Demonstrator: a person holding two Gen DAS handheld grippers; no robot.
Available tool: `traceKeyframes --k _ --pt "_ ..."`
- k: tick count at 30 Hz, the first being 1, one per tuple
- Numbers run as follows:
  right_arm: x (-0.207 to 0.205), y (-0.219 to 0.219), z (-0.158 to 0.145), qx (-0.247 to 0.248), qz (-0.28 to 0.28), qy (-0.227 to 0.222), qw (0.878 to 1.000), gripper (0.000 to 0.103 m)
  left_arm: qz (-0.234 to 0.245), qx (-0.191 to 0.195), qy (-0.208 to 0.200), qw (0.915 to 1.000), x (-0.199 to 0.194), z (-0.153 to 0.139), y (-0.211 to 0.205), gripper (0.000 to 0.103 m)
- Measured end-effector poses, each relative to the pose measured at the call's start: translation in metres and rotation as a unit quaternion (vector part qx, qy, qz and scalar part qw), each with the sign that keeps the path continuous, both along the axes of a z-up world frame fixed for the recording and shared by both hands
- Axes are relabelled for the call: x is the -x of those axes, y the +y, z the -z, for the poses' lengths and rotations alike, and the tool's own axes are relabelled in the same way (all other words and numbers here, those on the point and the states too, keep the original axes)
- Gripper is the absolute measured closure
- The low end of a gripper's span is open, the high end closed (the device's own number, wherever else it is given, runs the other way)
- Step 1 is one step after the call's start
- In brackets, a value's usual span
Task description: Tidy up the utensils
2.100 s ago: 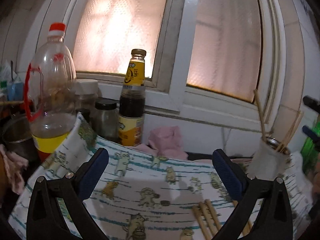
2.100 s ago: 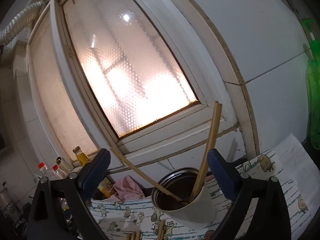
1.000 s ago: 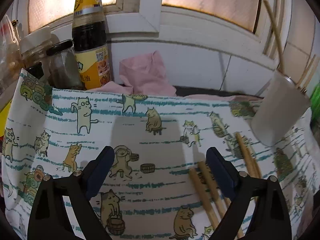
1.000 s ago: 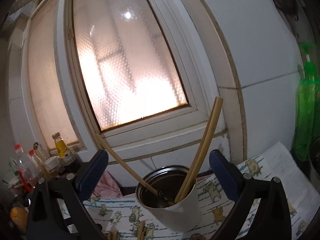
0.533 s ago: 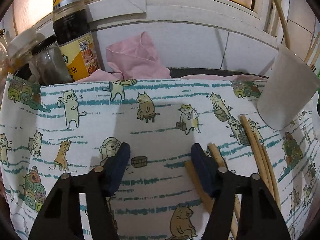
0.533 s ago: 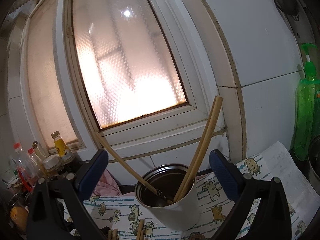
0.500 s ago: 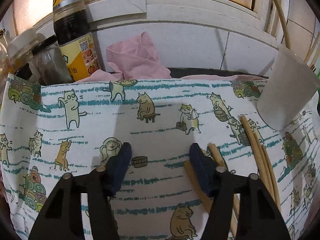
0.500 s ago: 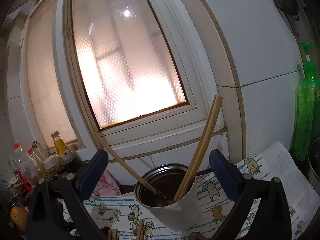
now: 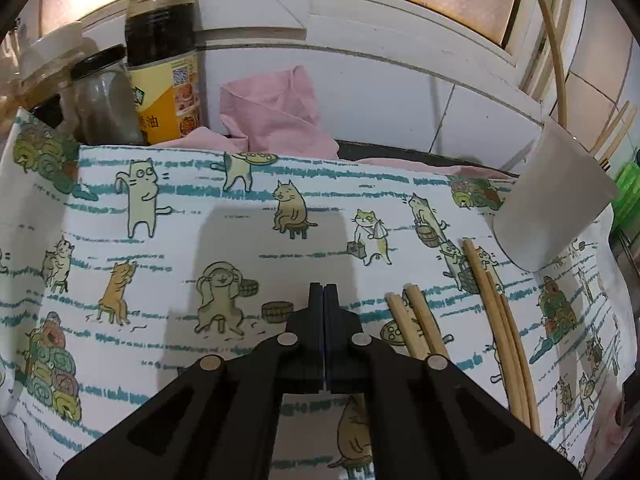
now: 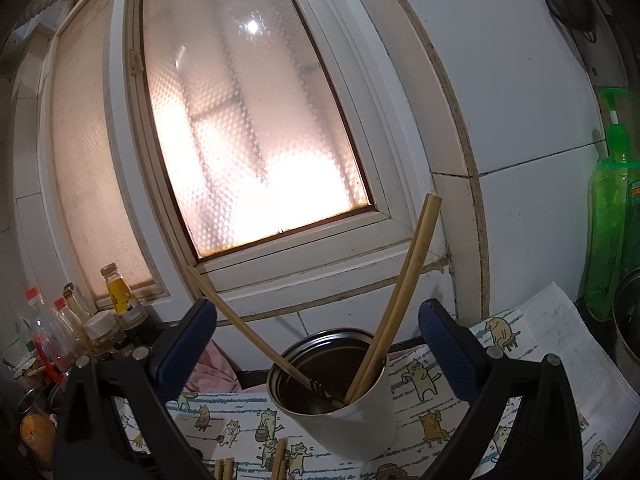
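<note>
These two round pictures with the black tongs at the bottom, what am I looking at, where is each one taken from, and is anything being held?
Each picture comes from a wide-angle camera on a hand-held gripper that a person carries, one per hand. No robot is involved.

The left wrist view looks down at a cat-print cloth. The left gripper is shut on nothing; loose chopsticks lie on the cloth beside it, near a sauce bottle and a pink rag.

The right wrist view looks toward the window. The right gripper is open and empty, its fingers either side of a white cup that already holds chopsticks. A green soap bottle stands at the right.
</note>
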State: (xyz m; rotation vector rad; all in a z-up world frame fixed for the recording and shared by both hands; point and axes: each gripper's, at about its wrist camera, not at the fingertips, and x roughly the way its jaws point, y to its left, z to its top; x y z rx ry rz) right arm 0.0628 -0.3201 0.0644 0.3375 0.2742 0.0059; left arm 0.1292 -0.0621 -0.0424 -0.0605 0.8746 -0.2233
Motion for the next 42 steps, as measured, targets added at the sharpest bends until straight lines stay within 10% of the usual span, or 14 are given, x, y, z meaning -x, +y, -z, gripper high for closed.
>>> traceKeyframes --k 9,15,21,23,29,42 --pt "-0.001 0.000 0.000 0.002 0.000 0.005 1.000 0.002 -0.003 0.008 -0.011 0.9999 0.021 0.002 0.014 0.103" --pt "0.004 -0.003 -0.004 -0.015 -0.020 -0.004 1.000 0.002 0.018 0.000 -0.014 0.9997 0.023 0.000 0.006 0.074" --pt "0.022 0.015 -0.016 -0.007 -0.158 -0.035 0.987 0.021 0.043 -0.032 -0.002 0.9985 0.020 0.004 -0.013 0.072" --pt "0.019 0.034 -0.013 0.019 -0.221 -0.008 0.975 0.033 0.035 -0.032 -0.001 0.9989 0.019 0.003 -0.010 0.091" --pt "-0.020 0.078 0.029 0.052 -0.263 0.148 0.952 0.064 0.020 0.007 -0.005 0.9998 0.017 0.001 0.004 0.097" --pt "-0.037 0.133 0.102 0.137 -0.297 0.292 0.899 0.082 -0.062 0.169 -0.136 0.9742 0.044 -0.046 0.073 0.097"
